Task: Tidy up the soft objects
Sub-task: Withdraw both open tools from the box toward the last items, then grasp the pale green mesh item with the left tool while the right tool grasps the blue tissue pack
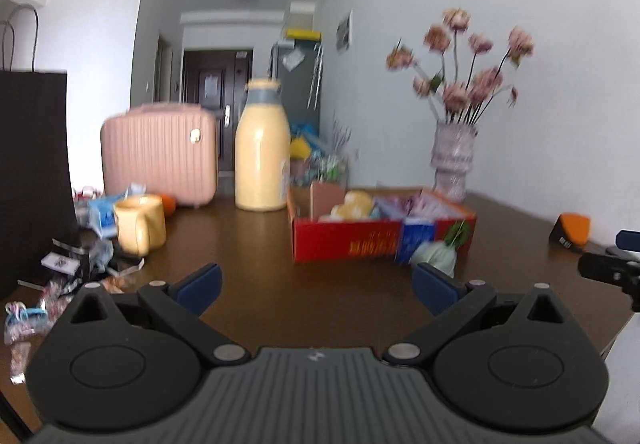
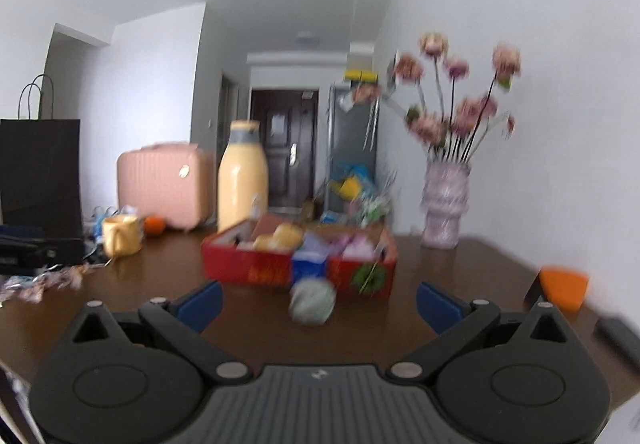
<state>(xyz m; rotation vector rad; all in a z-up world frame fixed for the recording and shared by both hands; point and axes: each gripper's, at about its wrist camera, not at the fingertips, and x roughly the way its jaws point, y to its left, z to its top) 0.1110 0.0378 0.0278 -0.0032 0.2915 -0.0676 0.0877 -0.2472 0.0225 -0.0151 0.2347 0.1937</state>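
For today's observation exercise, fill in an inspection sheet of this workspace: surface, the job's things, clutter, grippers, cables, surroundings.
Surface: brown wooden table, partly bare.
Job's things: pale green soft ball on the table before the red box, which holds yellow plush pieces and packets.
Clutter: yellow mug, yellow bottle, pink case, wrappers, vase of flowers.
Grippers: left gripper and right gripper open, holding nothing.
Cables: nothing seen.
Surroundings: white walls, dark door.
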